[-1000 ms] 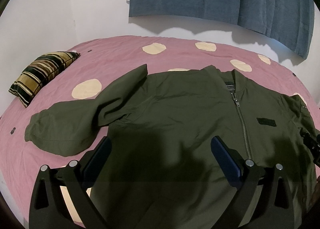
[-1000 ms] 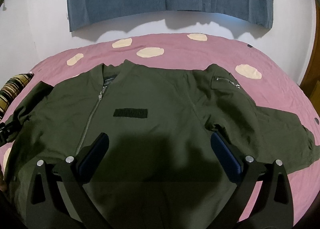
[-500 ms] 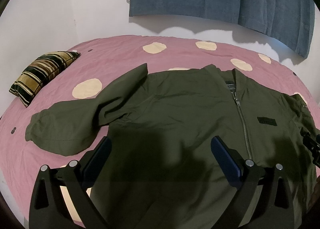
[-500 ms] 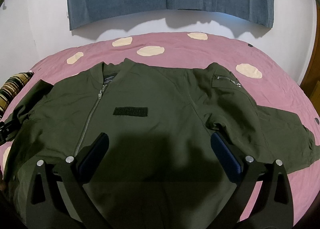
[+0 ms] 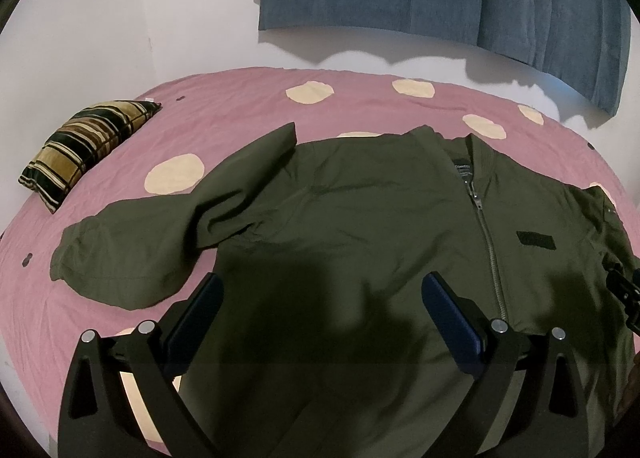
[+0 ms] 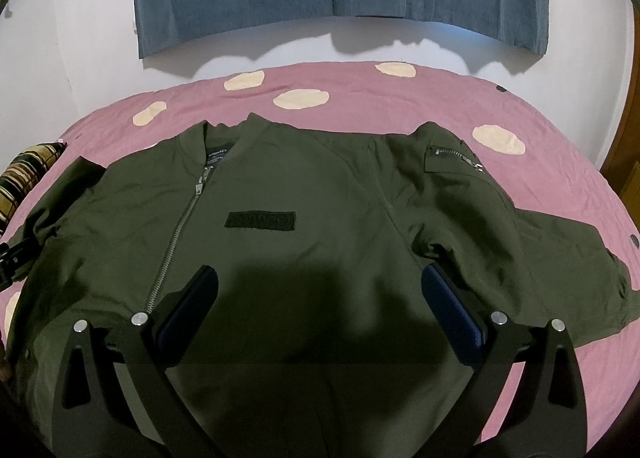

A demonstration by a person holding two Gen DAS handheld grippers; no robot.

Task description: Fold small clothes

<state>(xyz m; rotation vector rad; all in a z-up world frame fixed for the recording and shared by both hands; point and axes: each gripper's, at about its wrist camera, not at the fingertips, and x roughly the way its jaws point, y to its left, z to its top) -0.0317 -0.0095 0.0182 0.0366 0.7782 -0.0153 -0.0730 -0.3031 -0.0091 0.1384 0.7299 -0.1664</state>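
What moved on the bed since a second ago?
Almost nothing. The left gripper and right gripper hang open above the jacket, holding nothing, as before; both views barely shift. The jacket lies spread flat and zipped on the bed, both sleeves out, and the pillow is in the same spot.

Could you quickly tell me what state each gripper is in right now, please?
Left gripper: open, holding nothing, above the green jacket.
Right gripper: open, holding nothing, above the same jacket.
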